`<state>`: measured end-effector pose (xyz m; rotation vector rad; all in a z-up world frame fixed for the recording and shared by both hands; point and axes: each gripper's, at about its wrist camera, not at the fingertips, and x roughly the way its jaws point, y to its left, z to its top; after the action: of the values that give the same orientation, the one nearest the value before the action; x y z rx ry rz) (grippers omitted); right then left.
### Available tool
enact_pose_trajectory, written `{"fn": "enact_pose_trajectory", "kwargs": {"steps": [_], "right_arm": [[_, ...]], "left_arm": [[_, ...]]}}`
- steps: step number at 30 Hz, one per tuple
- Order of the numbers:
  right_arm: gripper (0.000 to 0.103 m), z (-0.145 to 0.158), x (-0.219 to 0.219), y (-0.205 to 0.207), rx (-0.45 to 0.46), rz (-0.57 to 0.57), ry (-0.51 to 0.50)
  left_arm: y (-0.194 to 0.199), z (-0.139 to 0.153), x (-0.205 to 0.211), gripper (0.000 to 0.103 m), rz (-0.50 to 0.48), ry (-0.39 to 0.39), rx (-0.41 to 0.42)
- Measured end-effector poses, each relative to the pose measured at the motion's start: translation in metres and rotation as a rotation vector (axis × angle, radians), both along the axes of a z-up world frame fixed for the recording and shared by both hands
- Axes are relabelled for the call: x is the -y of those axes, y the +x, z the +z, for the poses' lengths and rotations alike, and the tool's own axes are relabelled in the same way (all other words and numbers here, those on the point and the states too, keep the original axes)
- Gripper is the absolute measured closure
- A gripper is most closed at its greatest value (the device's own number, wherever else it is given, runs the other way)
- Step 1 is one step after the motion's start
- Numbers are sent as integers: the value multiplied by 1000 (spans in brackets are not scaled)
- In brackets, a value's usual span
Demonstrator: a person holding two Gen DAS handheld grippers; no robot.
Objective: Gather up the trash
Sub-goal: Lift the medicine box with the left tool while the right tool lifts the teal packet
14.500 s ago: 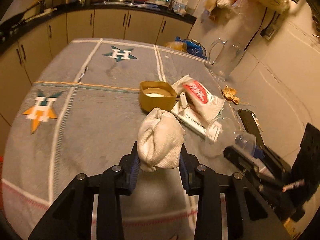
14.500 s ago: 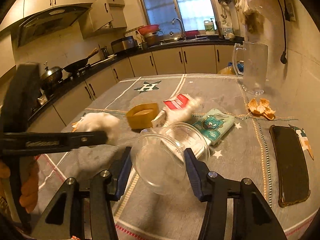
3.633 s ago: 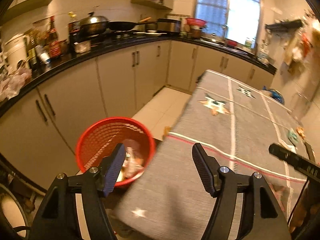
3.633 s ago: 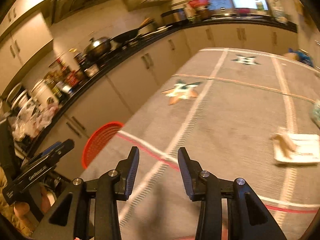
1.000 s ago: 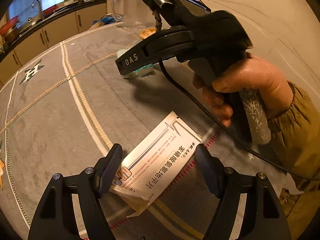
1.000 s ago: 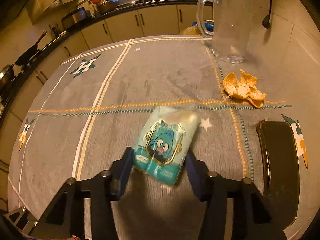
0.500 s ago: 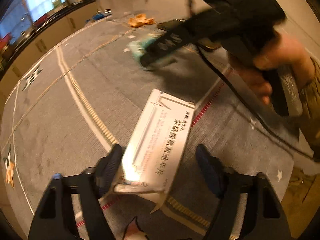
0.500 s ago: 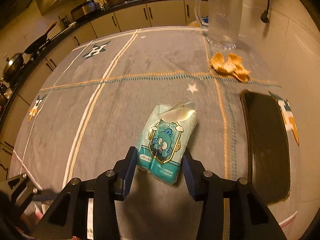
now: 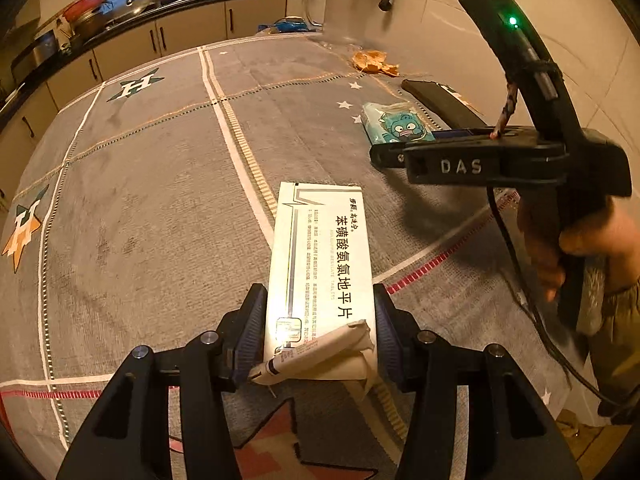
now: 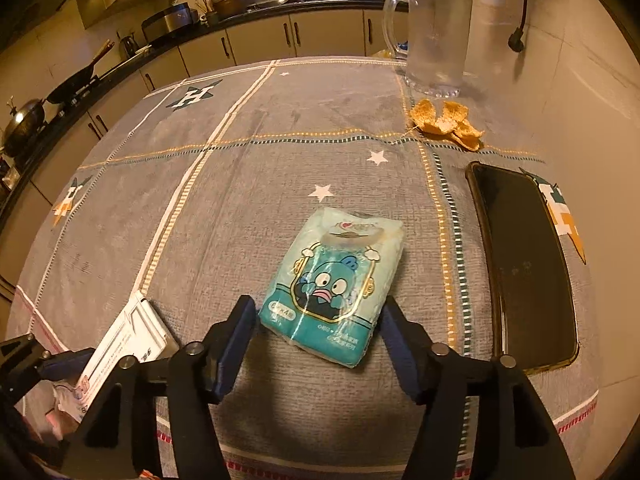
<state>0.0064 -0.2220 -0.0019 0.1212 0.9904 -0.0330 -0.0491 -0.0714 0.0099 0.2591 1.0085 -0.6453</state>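
1. The left gripper [image 9: 320, 330] has its two fingers on each side of a white medicine box [image 9: 320, 264]. The fingers are closing in, and their pads sit right at the box's long edges; I cannot tell if they press it yet.
2. The box lies flat on the grey tablecloth [image 9: 160, 208], with its torn flap at the near end.
3. The right gripper [image 10: 318, 338] is spreading its fingers. A blue tissue pack [image 10: 334, 284] with a cartoon face lies between them, and the pads do not touch it.
4. The pack lies flat on the cloth, tilted a bit.
5. A dark phone [image 10: 524, 264] lies just to the right of the pack.
6. Orange peel [image 10: 446, 124] lies farther back, near a clear jug [image 10: 434, 36].
7. In the left view, a person's hand [image 9: 576, 248] holds the right gripper's handle.
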Motion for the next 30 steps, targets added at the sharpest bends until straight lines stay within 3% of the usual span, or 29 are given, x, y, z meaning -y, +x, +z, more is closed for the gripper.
{"fn": "enact_pose_trajectory", "kwargs": {"steps": [4, 8, 9, 10, 14, 17, 30], "right_arm": [[34, 0, -2, -1, 13, -17, 2], [42, 0, -1, -1, 21, -39, 7], [43, 1, -1, -1, 24, -36, 8], [49, 1, -2, -2, 29, -27, 11], [60, 6, -5, -8, 60, -10, 20], [66, 10, -6, -12, 69, 10, 48], [69, 18, -27, -40, 115, 69, 118]], "left_arm": [[-9, 0, 12, 37, 4, 12, 23], [-13, -3, 19, 36, 27, 36, 71], [-11, -4, 20, 41, 34, 36, 74], [-11, -3, 19, 52, 44, 33, 80], [-6, 2, 4, 52, 95, -48, 24], [-8, 10, -12, 52, 145, -74, 39], [-28, 43, -61, 52, 283, -104, 153]]}}
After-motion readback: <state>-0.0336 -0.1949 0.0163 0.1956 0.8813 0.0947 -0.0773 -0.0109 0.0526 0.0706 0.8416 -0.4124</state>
